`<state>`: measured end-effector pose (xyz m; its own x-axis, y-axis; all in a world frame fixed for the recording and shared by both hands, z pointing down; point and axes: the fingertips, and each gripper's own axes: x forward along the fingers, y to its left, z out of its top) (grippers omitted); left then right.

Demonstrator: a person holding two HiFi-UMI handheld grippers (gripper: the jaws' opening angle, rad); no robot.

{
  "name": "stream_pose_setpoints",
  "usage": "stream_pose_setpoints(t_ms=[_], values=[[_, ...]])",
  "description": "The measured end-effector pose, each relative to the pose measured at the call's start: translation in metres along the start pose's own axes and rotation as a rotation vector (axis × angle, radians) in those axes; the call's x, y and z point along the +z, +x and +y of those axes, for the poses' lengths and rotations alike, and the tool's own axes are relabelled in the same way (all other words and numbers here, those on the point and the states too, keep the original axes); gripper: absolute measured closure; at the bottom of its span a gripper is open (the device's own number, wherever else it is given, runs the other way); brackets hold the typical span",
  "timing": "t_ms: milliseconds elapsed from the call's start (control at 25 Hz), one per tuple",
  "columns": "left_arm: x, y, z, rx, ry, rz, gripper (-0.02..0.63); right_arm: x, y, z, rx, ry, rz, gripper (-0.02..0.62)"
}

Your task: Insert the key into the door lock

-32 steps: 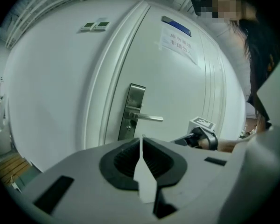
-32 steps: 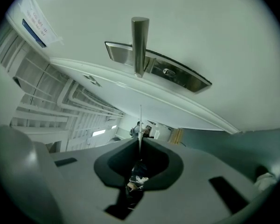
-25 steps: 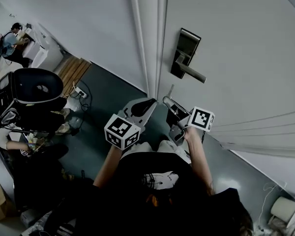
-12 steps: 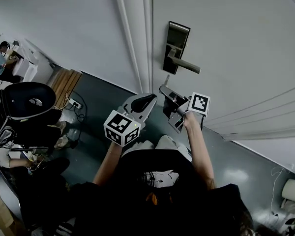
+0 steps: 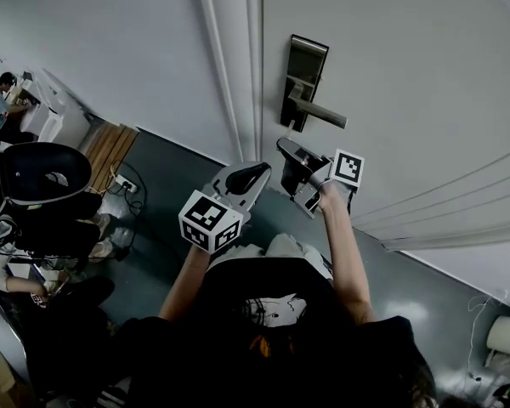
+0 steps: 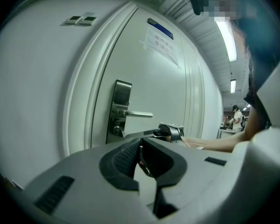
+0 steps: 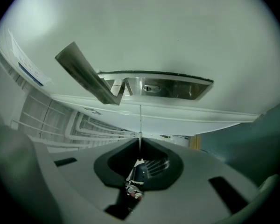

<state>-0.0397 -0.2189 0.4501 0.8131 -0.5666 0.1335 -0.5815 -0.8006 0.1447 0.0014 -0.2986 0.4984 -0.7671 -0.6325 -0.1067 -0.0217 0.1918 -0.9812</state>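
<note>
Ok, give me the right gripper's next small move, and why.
Probably ease the right gripper forward, steering the key tip-first onto the keyhole. Its jaws are shut on the key, which points at the lock plate but stops short of it, slightly off the keyhole beneath the handle.

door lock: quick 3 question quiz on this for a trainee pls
1. True or false: the right gripper holds the key.
2. Which is nearer the lock? A: left gripper. B: right gripper.
3. Fill in: the left gripper's jaws are ___ (open/shut).

Key: 1 true; 2 B; 3 shut.
</note>
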Motion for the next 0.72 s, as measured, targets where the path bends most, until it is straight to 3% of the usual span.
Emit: stream_pose_setpoints(t_ms=[360,720], values=[[-0.003,-0.003,0.007,0.010,0.015,-0.011,0.583,0.025,0.012,0.001,0.133,0.139,-0.052,0.578],[-0.007,-0.002,0.011,0.011,0.017,-0.019,0.583,0.032,0.018,-0.006,0.137,0.145,-0.032,0.577]])
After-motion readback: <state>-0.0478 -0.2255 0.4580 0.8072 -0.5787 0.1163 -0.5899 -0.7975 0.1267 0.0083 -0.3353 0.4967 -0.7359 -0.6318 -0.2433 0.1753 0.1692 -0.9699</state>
